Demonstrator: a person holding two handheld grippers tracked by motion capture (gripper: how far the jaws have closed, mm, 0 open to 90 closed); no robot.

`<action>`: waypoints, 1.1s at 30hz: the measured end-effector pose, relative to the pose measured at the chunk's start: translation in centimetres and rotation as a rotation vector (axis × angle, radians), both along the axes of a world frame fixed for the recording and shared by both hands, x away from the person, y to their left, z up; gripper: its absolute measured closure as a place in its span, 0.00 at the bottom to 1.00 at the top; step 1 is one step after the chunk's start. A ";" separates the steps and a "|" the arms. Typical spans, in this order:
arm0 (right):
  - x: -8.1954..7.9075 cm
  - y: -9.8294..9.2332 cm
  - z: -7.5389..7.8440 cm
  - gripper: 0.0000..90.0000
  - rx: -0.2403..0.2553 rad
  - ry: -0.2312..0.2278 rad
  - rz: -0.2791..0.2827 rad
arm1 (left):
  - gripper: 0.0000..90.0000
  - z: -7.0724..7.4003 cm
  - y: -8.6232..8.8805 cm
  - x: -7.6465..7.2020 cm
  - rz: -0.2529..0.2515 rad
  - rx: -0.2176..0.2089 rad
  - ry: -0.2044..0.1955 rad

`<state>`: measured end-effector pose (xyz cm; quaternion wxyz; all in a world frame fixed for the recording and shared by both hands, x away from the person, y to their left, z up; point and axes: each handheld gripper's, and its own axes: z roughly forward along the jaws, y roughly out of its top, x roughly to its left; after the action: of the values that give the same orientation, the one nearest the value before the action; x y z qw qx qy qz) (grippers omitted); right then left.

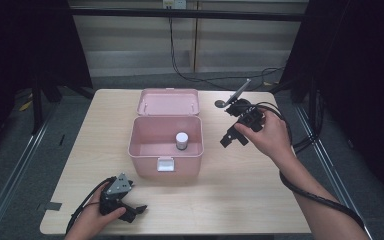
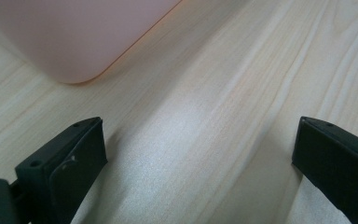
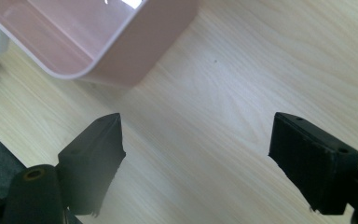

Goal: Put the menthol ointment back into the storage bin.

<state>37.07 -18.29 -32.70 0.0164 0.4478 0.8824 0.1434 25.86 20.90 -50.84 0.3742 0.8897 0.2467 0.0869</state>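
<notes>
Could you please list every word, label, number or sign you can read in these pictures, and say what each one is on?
No readable text in any view.
The small bottle in the pink box has a white cap and a darker band that may be a label; too small and blurred to tell.
The white latch on the box front carries no visible mark.
The left tool, right tool and table show no print.

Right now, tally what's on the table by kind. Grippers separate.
Pink box, lid open: 1
White-capped bottle, inside the box: 1
Spoon on the table behind the right gripper: 1
Grippers: 2, left gripper, right gripper, both open
Total: 5
</notes>
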 end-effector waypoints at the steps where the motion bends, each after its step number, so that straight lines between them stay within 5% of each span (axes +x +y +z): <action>1: -0.1 -0.1 -0.2 0.19 0.003 0.004 0.000 | 0.02 0.0 0.0 0.0 0.001 -0.002 0.002; 33: -2.1 -3.6 -4.6 0.20 0.017 0.037 0.007 | 0.02 0.0 0.0 0.0 -0.005 0.006 0.000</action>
<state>35.00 -21.92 -37.26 -0.0044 0.4476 0.8828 0.1426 25.88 20.93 -50.82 0.3719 0.8913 0.2443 0.0868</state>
